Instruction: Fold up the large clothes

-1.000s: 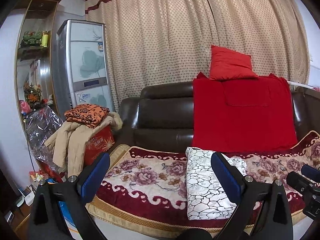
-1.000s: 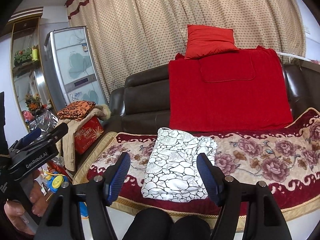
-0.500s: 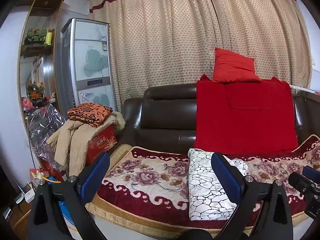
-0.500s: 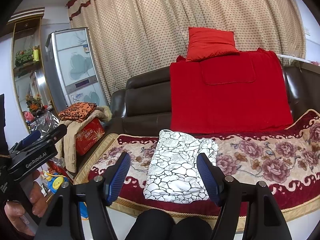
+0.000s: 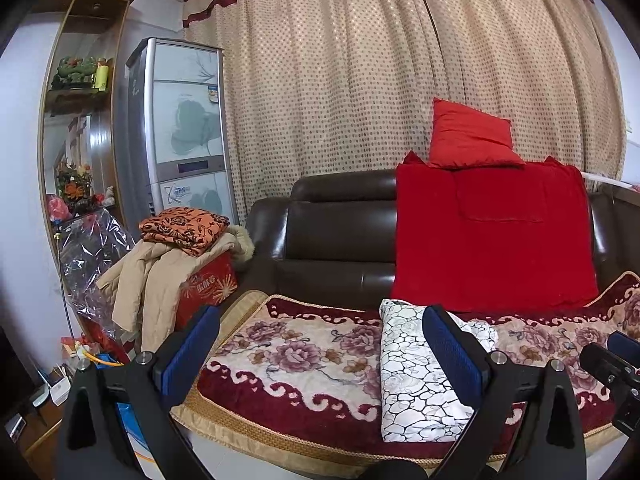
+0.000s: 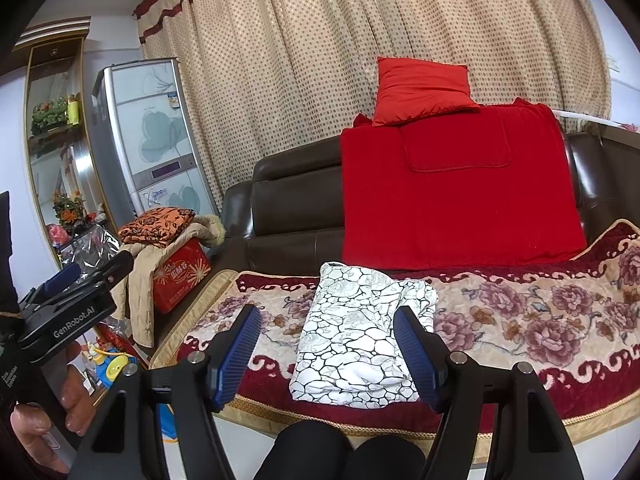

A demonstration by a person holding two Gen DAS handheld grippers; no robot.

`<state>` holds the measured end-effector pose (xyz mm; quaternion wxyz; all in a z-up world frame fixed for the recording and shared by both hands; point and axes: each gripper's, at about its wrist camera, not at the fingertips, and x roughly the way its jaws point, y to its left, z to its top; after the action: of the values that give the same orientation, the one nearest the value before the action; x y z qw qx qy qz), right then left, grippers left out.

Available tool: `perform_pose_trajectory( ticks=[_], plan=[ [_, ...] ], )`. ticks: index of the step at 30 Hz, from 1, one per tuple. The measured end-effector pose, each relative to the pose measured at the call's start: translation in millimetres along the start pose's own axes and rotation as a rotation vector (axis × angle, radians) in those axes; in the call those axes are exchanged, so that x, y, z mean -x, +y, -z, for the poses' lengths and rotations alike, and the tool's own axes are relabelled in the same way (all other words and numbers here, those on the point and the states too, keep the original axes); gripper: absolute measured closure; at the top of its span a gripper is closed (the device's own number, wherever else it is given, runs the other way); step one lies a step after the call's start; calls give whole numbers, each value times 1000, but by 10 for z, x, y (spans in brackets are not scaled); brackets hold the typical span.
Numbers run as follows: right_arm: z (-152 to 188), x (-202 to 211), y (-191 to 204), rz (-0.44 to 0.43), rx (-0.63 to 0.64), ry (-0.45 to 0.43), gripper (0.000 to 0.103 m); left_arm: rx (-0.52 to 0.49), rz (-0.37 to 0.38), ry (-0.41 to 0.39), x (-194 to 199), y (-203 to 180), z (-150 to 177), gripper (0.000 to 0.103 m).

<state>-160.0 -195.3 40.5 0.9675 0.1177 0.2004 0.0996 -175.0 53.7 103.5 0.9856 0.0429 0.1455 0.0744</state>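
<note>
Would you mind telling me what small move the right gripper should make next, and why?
Probably ease the right gripper forward and down toward the near edge of the white patterned garment. Its jaws stand open and empty, short of the cloth, which lies in a compact fold on the floral sofa cover. The left gripper, also open, holds nothing.

We see a dark brown leather sofa (image 6: pixel 288 216) filling the middle and right of both views. Over its seat lies a floral blanket (image 6: pixel 540 320) in maroon and cream with a gold border, reaching the front edge at the lower part of the frame. On that blanket, lower centre, rests a folded white garment (image 6: pixel 356 332) with a black crackle print. A red throw (image 6: pixel 460 208) hangs down the backrest, and a red cushion (image 6: pixel 420 88) sits on top, upper right of centre.
</note>
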Motion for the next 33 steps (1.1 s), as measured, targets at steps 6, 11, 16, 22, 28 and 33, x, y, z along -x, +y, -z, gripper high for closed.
perform_pose_trajectory(
  ticks=[6,11,16,22,28,33],
  plan=[
    [-6,2,9,4,-1,0,30,5,-8,-2,5,18,4,2],
    [-4,-6,18,4,2,-3,30,7,-10,-2,2,30,3,2],
    [1,-15,35,3,3,-6,30,6,-9,-1,-1,30,6,2],
    [6,-39,66,0,9,-4,30,2,-6,10,-29,45,23,2],
    [20,-66,100,11,18,2,30,7,-8,17,-56,61,40,2],
    [34,-93,115,26,24,7,30,12,-15,22,-79,69,50,2]
  ],
)
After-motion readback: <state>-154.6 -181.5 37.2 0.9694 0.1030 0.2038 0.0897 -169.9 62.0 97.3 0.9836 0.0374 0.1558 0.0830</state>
